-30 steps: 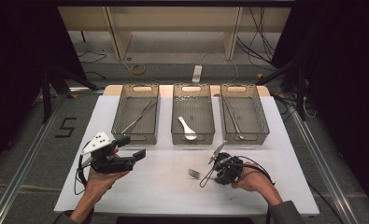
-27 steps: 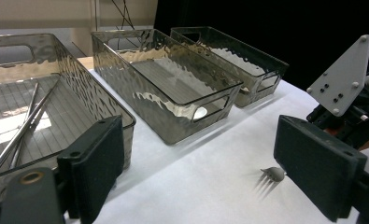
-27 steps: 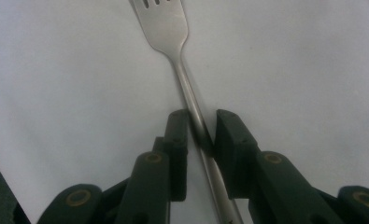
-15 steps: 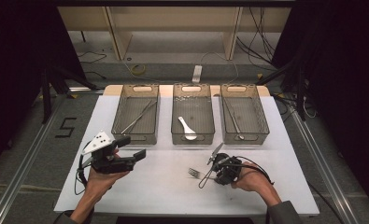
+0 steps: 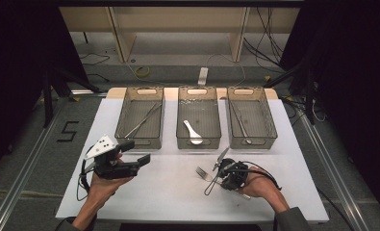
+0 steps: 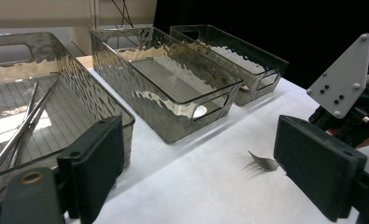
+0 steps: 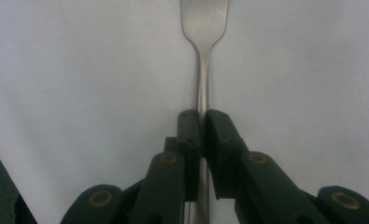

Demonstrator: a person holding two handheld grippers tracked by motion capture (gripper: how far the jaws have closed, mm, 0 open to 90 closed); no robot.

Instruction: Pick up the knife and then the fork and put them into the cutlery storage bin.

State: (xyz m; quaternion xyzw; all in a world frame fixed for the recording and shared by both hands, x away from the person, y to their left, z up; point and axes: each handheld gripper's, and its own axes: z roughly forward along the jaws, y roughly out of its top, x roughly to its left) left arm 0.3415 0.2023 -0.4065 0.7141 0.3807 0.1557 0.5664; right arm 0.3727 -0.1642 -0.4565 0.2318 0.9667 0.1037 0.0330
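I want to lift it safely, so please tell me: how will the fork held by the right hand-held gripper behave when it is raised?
The fork looks like polished metal, so probably stiff, not floppy. The right hand-held gripper pinches only its thin, smooth handle, so it may slip or swing in the jaws. Its wider head extends well past the grip, so that end will likely droop.

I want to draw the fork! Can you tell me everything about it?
The fork is thin, shiny grey metal, with a long narrow handle widening toward its head. It lies low over the white table, in front of the middle bin, prongs pointing toward the left side. The right claw is shut on its handle, one black pad pressing each side. In the high view the prongs stick out beyond the claw. Whether the prongs touch the table is unclear.
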